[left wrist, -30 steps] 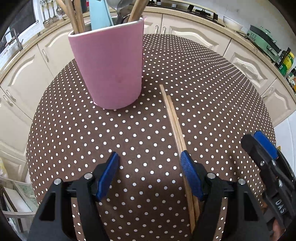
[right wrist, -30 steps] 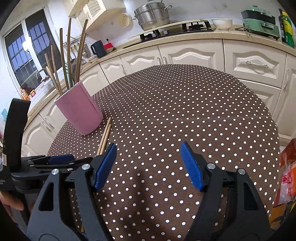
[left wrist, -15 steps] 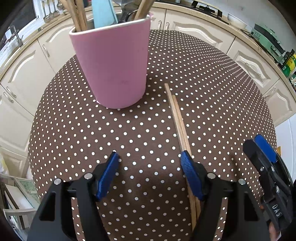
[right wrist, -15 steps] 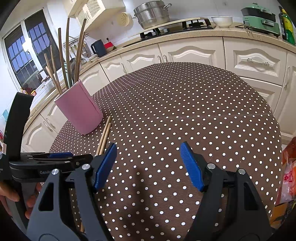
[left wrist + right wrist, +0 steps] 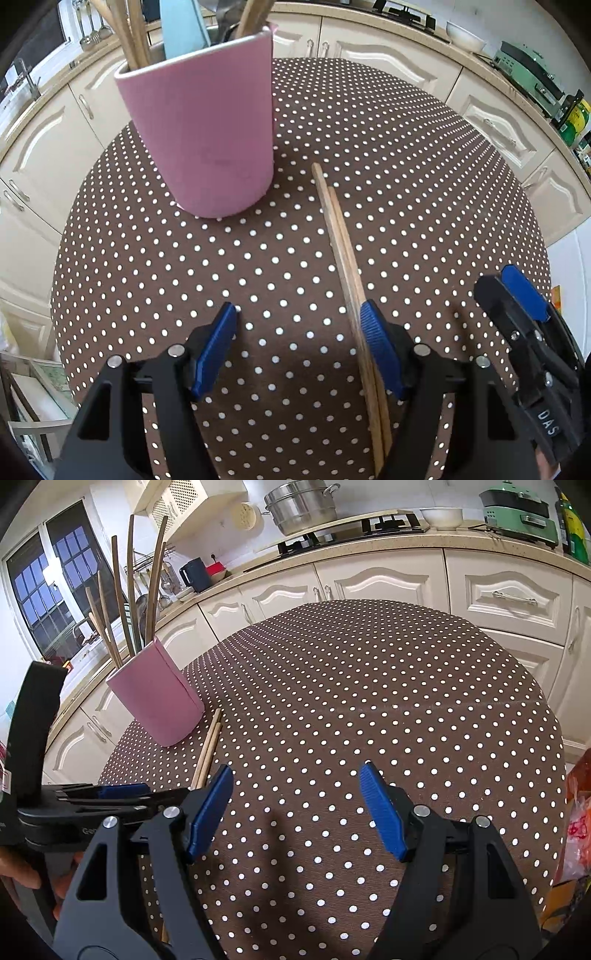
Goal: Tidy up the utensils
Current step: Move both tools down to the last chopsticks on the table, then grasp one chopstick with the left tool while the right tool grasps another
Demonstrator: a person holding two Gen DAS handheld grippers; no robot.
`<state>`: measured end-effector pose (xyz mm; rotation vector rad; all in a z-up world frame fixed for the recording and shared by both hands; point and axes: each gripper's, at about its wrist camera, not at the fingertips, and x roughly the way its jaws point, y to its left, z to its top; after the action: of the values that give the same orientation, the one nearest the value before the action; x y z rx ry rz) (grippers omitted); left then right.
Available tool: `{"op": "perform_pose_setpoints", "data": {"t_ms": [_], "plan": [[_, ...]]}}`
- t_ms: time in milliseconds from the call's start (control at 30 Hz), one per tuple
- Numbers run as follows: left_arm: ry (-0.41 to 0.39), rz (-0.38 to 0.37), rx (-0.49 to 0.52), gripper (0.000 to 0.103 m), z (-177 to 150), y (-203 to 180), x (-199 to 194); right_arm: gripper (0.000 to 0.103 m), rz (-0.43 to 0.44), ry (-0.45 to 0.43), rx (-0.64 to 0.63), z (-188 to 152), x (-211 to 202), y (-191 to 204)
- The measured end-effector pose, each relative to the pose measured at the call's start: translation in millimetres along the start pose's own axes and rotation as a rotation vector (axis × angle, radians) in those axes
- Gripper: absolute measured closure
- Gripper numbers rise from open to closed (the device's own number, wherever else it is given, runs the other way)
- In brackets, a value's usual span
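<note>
A pink utensil holder [image 5: 207,140] [image 5: 157,696] stands on the dotted brown tablecloth [image 5: 406,184], holding wooden utensils [image 5: 129,590] and a pale blue one. Two wooden chopsticks [image 5: 343,251] [image 5: 207,749] lie side by side on the cloth just right of the holder. My left gripper [image 5: 299,332] hovers open above the cloth, its right pad directly over the chopsticks' near half, nothing between the jaws. My right gripper [image 5: 295,805] is open and empty over the cloth; it also shows at the right edge of the left wrist view [image 5: 524,325].
The round table [image 5: 369,701] is ringed by cream kitchen cabinets [image 5: 369,587]. A counter behind carries a steel pot [image 5: 299,506], a stove, a bowl and a green appliance [image 5: 517,506]. A hand [image 5: 22,867] holds the left gripper's handle.
The left wrist view has shifted slightly, so the holder and chopsticks now sit a little lower and further right in it. The right gripper has stayed in place. Both stay open.
</note>
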<state>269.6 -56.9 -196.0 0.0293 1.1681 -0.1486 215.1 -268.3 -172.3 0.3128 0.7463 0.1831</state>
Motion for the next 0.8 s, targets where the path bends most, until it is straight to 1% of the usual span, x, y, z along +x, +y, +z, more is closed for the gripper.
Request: {"op": "perform_pose_setpoints", "data": {"t_ms": [167, 367, 433, 500, 567, 633, 700, 733, 800], "plan": [[0.013, 0.002, -0.004, 0.034, 6, 1, 2, 0.032, 0.001, 0.004, 0.001, 0, 1, 0], [0.020, 0.002, -0.005, 0.033, 23, 7, 8, 0.032, 0.002, 0.007, 0.009, -1, 1, -1], [0.026, 0.020, -0.006, 0.033, 25, 4, 13, 0.032, 0.001, 0.009, 0.009, 0, 2, -1], [0.026, 0.054, 0.013, 0.034, 30, 1, 18, 0.032, 0.000, 0.010, 0.007, 0, 2, -1], [0.017, 0.059, 0.015, 0.035, 35, -2, 20, 0.032, -0.001, 0.011, 0.007, 0, 2, -1], [0.011, 0.053, 0.015, 0.044, 39, -3, 20, 0.032, 0.000, 0.013, 0.011, 0, 3, -2], [0.006, 0.042, 0.014, 0.064, 43, -4, 20, 0.032, -0.001, 0.016, 0.012, 0, 3, -2], [0.005, 0.034, 0.009, 0.069, 46, -4, 19, 0.032, -0.002, 0.018, 0.010, 0, 4, -2], [0.004, 0.021, -0.004, 0.092, 46, -1, 20, 0.032, -0.009, 0.023, 0.003, 0, 5, 0]]}}
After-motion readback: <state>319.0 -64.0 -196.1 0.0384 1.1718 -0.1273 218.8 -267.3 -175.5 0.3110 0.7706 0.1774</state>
